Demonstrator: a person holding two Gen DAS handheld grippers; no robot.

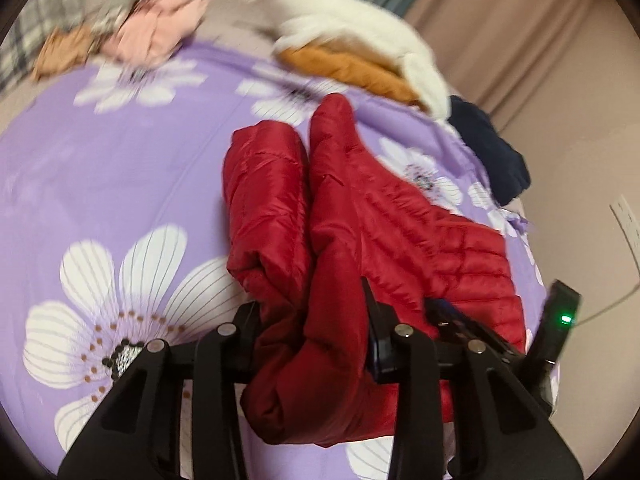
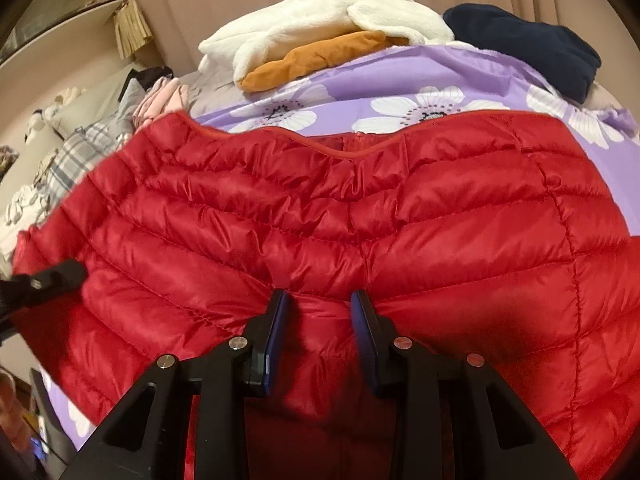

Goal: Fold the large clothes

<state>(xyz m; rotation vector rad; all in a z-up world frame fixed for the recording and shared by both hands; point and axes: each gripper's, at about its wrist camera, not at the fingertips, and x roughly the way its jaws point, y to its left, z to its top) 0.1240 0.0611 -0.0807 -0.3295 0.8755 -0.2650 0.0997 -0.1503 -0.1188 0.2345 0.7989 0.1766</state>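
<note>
A red quilted puffer jacket (image 2: 320,216) is lying across a bed spread with a purple floral sheet (image 1: 120,152), partly gathered and, by the look of it, midway through being folded. In the left wrist view its two sleeves (image 1: 304,184) are lying side by side and pointing away down the bed, while the quilted body is trailing off to the right.

The left hand-held gripper (image 1: 312,320) is gripping a thick bunch of red fabric near the sleeves' base, its jaws spread by the bulk between them. The right hand-held gripper (image 2: 318,320) is pinching a narrower ridge of the jacket's body, jaws fairly close with cloth caught between the blue pads (image 2: 280,332). The jacket's hem or collar edge is arching across the far side in that view; which edge it is cannot be told.

Judging by this, the step in hand is carrying one part of the jacket over the rest. The next move is likely calling for both grips to travel together, keeping the slippery, puffy shell level so the layers land squarely rather than sliding apart.

Beyond the jacket, a white fleece garment (image 2: 320,12) is resting on an orange one (image 2: 316,60), with a navy item (image 2: 528,44) beside them, all well apart from the work.
</note>
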